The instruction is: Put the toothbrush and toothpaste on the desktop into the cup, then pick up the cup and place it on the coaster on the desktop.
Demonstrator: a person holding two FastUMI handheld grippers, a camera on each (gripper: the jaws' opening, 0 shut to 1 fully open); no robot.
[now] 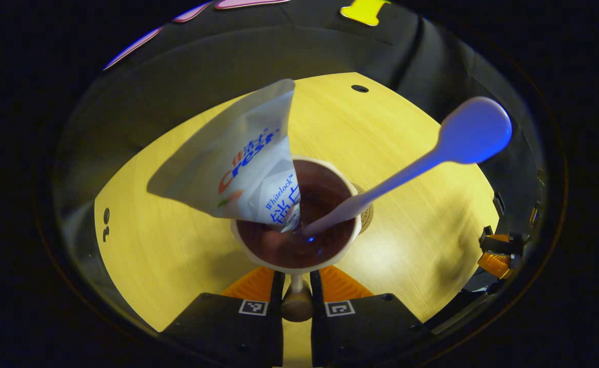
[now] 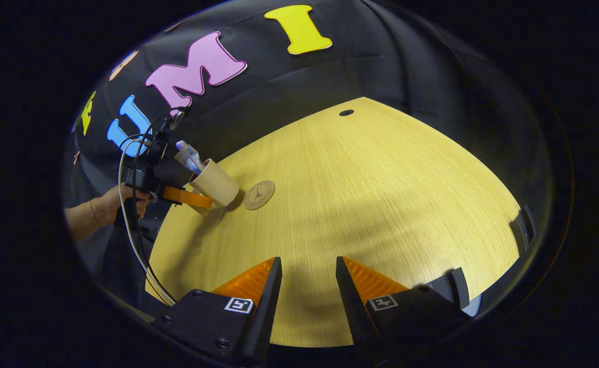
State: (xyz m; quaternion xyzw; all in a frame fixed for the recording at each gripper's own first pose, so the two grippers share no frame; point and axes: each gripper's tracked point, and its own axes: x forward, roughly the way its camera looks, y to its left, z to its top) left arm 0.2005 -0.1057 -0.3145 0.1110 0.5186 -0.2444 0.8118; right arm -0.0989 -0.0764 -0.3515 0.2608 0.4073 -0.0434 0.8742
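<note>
A: Left gripper view first. The left gripper (image 1: 296, 286) has its jaws clenched on the handle of the cup (image 1: 295, 217), both fingers pressing a thin stem at the near rim.

B: And inside the cup?

A: The toothpaste (image 1: 238, 163) tube stands in it, leaning up to the left, and the toothbrush (image 1: 422, 161) rests in it too, handle end angled up to the right. Just past the cup's far rim, a sliver of the coaster (image 1: 366, 214) peeks out on the wooden desktop (image 1: 177, 245). At the far right edge sits the other gripper.

B: Over to the right gripper view.

A: The right gripper (image 2: 304, 286) hangs over bare desktop (image 2: 381, 204), jaws released, nothing between them. Far left, a hand (image 2: 120, 202) holds the left gripper (image 2: 197, 197), clamped on the cup (image 2: 217, 184), which tilts, with the tube poking out of its mouth.

B: Is it touching the desktop?

A: Can't tell from here. The coaster (image 2: 259, 194) lies just beside it, to the right.
</note>
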